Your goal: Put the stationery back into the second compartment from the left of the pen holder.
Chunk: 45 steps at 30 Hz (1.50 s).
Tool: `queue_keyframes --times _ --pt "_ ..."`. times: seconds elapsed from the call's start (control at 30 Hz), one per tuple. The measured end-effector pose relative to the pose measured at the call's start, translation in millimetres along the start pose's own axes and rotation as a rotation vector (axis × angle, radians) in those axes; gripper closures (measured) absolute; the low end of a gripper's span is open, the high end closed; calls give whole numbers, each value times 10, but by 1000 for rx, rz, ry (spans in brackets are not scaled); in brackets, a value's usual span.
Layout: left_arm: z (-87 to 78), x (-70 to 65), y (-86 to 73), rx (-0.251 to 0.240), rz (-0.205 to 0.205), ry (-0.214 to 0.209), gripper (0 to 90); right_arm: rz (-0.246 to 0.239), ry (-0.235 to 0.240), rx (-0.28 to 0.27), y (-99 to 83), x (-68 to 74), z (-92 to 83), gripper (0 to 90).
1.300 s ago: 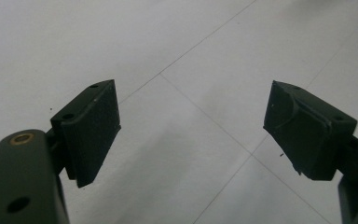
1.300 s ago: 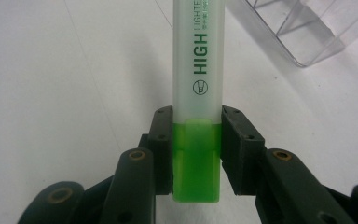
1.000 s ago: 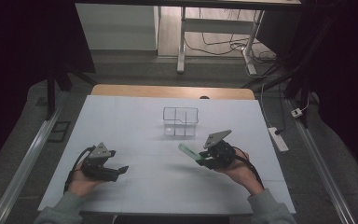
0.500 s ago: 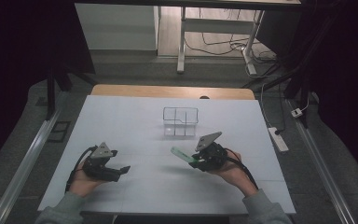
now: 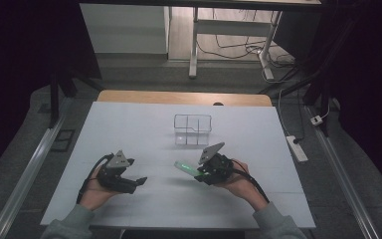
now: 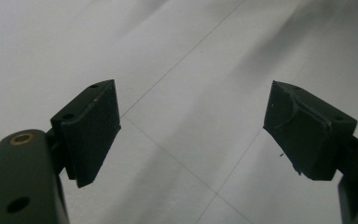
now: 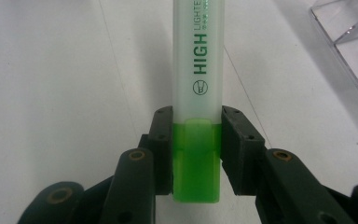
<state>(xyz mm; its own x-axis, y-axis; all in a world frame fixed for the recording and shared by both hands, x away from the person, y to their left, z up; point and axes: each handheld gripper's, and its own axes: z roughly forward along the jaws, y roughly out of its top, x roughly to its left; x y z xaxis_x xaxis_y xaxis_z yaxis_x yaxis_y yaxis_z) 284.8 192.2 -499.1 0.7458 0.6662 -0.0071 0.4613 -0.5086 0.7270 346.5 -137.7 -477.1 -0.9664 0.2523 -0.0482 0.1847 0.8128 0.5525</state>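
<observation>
1. One pale translucent highlighter with a green end [image 7: 196, 98] is clamped at that green end between the two black jaws of the right gripper [image 7: 196, 156]; its printed barrel runs straight out ahead of the jaws, above the white table [image 5: 129, 124]; in the high view the highlighter [image 5: 185, 167] points toward the table's left edge, in the near half of the table, right of its middle.
2. The left gripper [image 5: 138, 182] sits in the person's left hand [image 5: 95, 191] near the near-left corner; its jaws stand wide apart with bare table between them.
3. A clear plastic organiser with square compartments [image 5: 193, 129] stands toward the far edge, around mid-width, apart from both grippers; a corner of it shows in the right gripper view.
</observation>
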Motion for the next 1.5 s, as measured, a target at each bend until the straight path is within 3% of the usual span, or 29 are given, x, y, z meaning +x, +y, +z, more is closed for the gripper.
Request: queue_keyframes --times 0.63,0.9,1.03,1.5 --pt "224 -264 417 47 167 -57 195 -34 31 44 139 9 180 664" --pt "315 -273 476 69 187 -77 194 -55 54 58 169 32 212 664" --pt "346 -291 513 78 205 -92 196 -75 64 76 192 51 221 665" --pt "585 -478 689 173 343 -172 291 -167 98 158 270 153 288 664"
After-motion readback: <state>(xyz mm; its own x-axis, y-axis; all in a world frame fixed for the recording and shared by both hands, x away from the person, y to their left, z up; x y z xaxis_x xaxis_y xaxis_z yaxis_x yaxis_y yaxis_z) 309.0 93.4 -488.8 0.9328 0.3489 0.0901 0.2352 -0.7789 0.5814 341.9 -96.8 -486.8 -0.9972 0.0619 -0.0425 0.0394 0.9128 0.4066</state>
